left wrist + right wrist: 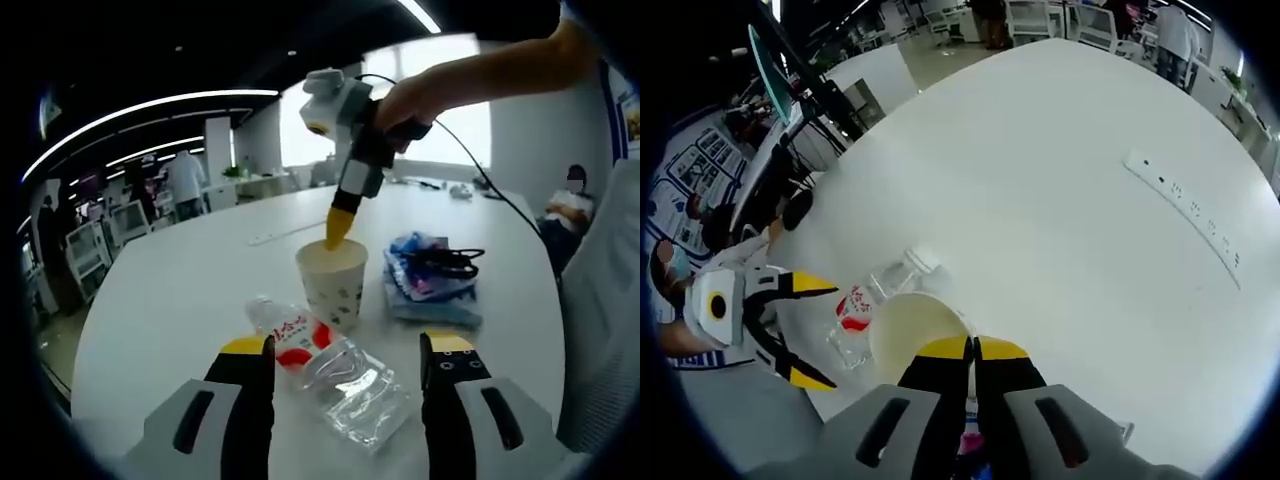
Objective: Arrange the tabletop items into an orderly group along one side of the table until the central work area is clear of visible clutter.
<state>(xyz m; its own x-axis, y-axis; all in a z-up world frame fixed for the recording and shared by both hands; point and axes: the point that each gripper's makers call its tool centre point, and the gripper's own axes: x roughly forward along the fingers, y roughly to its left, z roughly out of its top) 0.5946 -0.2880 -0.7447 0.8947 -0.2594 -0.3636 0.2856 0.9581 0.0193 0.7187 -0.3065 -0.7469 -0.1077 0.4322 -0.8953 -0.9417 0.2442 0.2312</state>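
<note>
Right gripper (337, 229), held from above, pinches the paper cup's (333, 285) rim.

Open office: ceiling light strips (150, 110), bright window (465, 110), desks (105, 235).

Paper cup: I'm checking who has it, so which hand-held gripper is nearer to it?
Right. The right hand-held gripper is shut on the rim of the paper cup. The left hand-held gripper is open, short of the cup, over the plastic bottle.
</note>
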